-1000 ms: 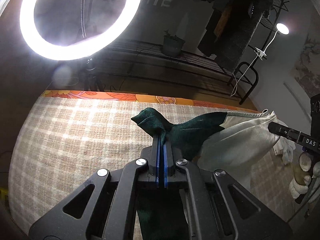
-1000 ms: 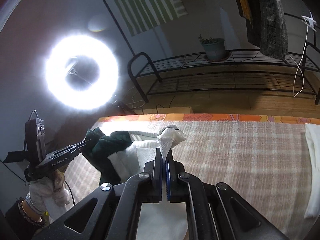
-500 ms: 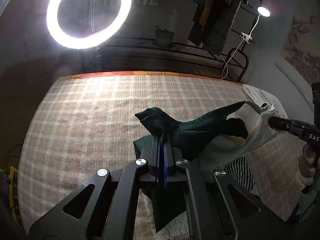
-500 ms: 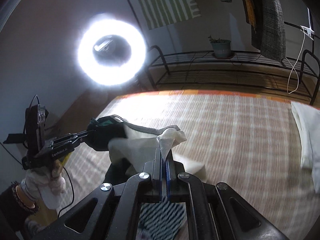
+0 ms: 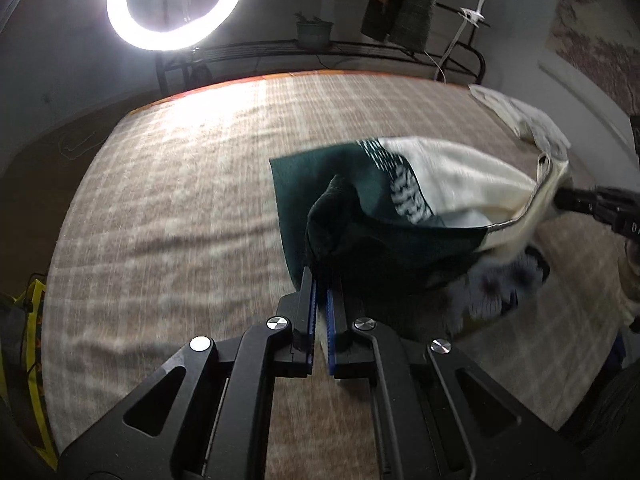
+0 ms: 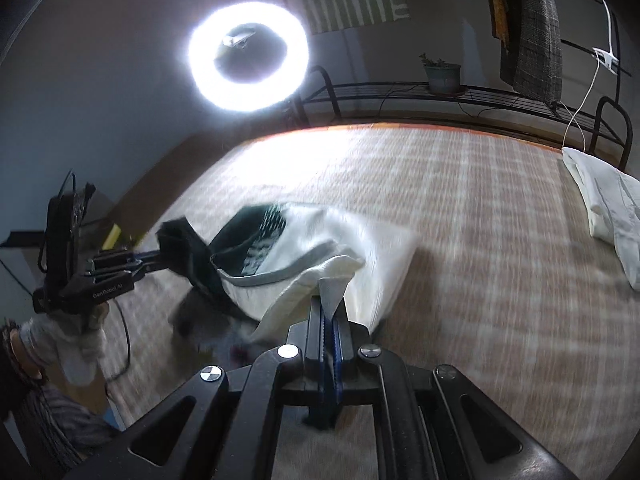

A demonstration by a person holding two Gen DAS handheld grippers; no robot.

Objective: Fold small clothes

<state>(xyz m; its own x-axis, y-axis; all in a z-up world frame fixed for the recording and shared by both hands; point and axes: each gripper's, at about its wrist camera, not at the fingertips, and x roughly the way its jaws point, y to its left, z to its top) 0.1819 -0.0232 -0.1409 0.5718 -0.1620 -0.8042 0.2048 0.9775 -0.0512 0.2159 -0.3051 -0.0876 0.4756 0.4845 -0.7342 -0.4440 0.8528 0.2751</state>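
A small green-and-cream garment (image 5: pixel 404 208) hangs stretched between my two grippers over the plaid bed cover (image 5: pixel 180 208). My left gripper (image 5: pixel 320 280) is shut on its dark green end. My right gripper (image 6: pixel 330 304) is shut on its cream end, and the garment (image 6: pixel 304 256) sags toward the bed. The far edge of the garment lies on the cover. Each gripper shows in the other's view: the right one (image 5: pixel 600 208) at the right edge, the left one (image 6: pixel 132 264) at the left. The frames are blurred by motion.
A folded white cloth (image 6: pixel 604 208) lies at the bed's right side, also in the left wrist view (image 5: pixel 524 120). A ring light (image 5: pixel 176 0) and a black metal rack (image 6: pixel 460 96) with a potted plant stand behind the bed. Clothes hang above the rack.
Both grippers have come down and forward over the bed with the garment. The garment has gone from bunched and high to spread, with its far part now resting on the cover.
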